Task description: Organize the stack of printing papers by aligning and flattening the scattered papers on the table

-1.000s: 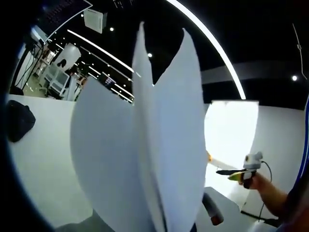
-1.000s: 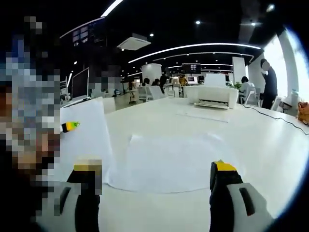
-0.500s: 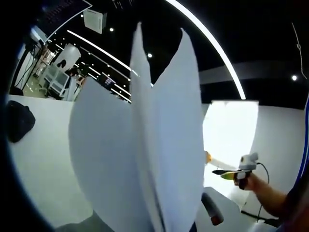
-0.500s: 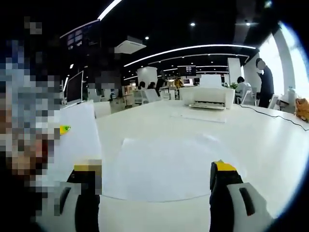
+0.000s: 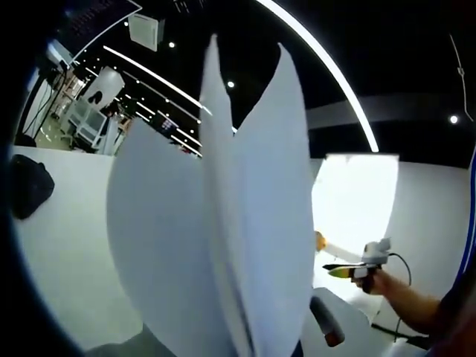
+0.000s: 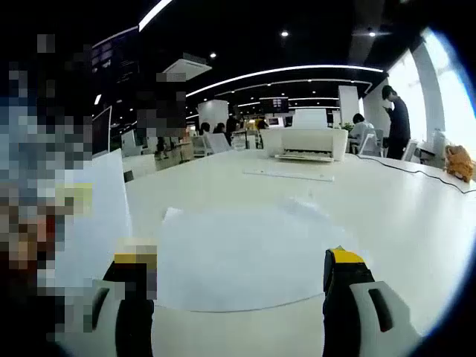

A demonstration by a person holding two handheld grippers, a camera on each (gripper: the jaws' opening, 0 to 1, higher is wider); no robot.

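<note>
A stack of white printing papers (image 5: 223,223) stands upright and fanned out in the left gripper view, rising from between my left gripper's jaws, which it mostly hides; one red-tipped jaw shows beside it. The same stack (image 6: 93,223) appears at the left in the right gripper view. Loose sheets (image 6: 245,253) lie flat on the white table (image 6: 387,216), just beyond my right gripper (image 6: 238,260), which is open with nothing between its yellow-tipped fingers (image 6: 343,260). A hand holds that right gripper (image 5: 343,269) low over the table at the right.
A white printer (image 6: 309,143) and another flat sheet (image 6: 286,174) sit further back on the table. A cable (image 6: 416,172) runs along its right side, where a person (image 6: 398,119) stands. A dark bag (image 5: 28,184) lies on the table at far left.
The right gripper has shifted toward the upright stack and the flat sheets, which now look larger and nearer its jaws. The held stack has stayed in place.
</note>
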